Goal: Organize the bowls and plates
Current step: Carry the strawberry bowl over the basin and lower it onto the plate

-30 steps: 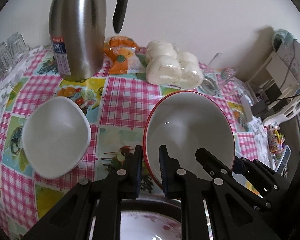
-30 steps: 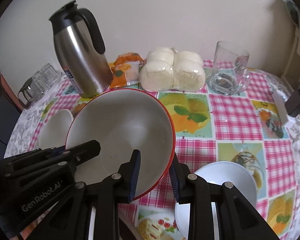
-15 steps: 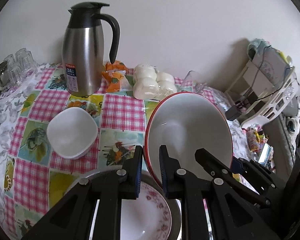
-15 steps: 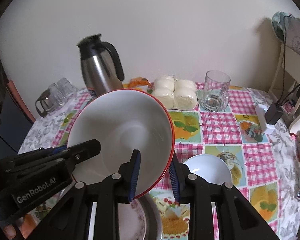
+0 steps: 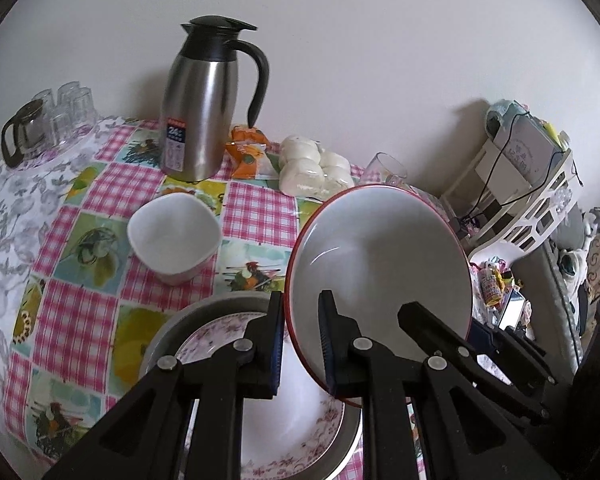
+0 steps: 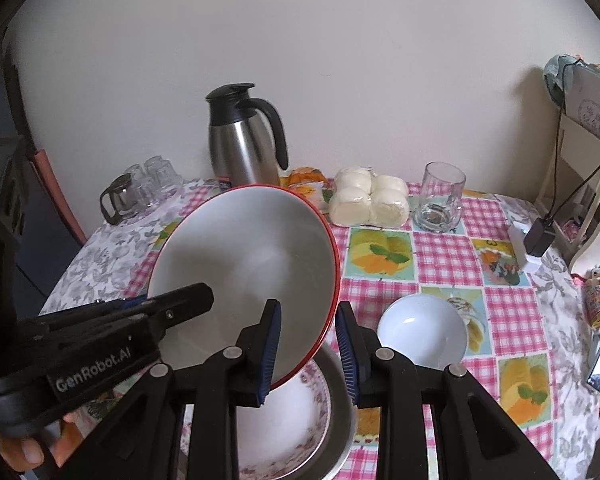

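A large white bowl with a red rim [image 5: 380, 264] is held in the air by both grippers, tilted. My left gripper [image 5: 300, 340] is shut on its left rim. My right gripper [image 6: 308, 344] is shut on its right rim; the bowl also shows in the right wrist view [image 6: 252, 264]. Below it lies a floral plate [image 5: 292, 424] stacked on a grey plate [image 5: 204, 312]; the stack also shows in the right wrist view [image 6: 288, 420]. A small white square bowl [image 5: 174, 236] sits to the left. A small round white bowl [image 6: 422, 330] sits to the right.
At the back of the checkered table stand a steel thermos jug [image 5: 198, 112], a snack packet [image 5: 248, 152], wrapped buns [image 5: 316, 172] and a glass mug [image 6: 440, 198]. Glasses and a small pot [image 5: 40, 120] are far left. A white rack [image 5: 532, 200] stands right.
Both grippers have lifted the red-rimmed bowl up and drawn it back towards the near edge. The stacked plates have come into view beneath it.
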`<act>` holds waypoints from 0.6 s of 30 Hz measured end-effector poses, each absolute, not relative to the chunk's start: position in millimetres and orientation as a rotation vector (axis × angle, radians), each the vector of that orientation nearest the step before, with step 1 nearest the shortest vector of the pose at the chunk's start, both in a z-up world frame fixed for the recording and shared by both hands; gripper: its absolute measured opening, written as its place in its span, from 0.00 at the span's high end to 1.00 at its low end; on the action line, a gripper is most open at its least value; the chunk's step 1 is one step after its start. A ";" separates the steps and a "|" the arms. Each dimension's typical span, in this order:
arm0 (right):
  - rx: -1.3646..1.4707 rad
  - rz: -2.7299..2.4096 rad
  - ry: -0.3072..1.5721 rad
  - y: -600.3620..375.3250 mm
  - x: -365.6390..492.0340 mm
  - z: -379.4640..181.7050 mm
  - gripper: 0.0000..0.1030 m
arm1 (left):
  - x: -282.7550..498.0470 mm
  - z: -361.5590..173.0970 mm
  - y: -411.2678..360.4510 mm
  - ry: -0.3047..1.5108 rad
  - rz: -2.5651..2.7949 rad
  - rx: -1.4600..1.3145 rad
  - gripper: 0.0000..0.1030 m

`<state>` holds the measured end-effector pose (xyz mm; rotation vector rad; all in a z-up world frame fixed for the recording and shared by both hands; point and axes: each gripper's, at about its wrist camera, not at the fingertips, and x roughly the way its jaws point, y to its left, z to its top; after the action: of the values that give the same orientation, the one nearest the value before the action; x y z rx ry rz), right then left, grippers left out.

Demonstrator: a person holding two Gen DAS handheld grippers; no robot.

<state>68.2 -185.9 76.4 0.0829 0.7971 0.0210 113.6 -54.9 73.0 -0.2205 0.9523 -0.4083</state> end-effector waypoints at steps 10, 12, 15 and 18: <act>0.083 0.037 0.822 -170.9 52.9 63.4 0.70 | 97.5 63.5 -43.8 0.979 -0.393 -0.220 0.84; 0.080 0.038 0.828 -169.1 50.3 60.7 0.70 | 95.5 60.7 -43.2 0.989 -0.389 -0.222 0.84; 0.078 0.039 0.836 -167.0 47.4 56.8 0.70 | 91.9 56.1 -41.4 1.004 -0.381 -0.220 0.84; 0.079 0.045 0.849 -165.3 43.8 50.7 0.70 | 89.0 49.6 -40.6 1.023 -0.375 -0.216 0.84</act>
<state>43.8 -165.3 50.7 0.0789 0.8495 0.0448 89.0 -40.6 49.6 -0.2155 1.0231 -0.3745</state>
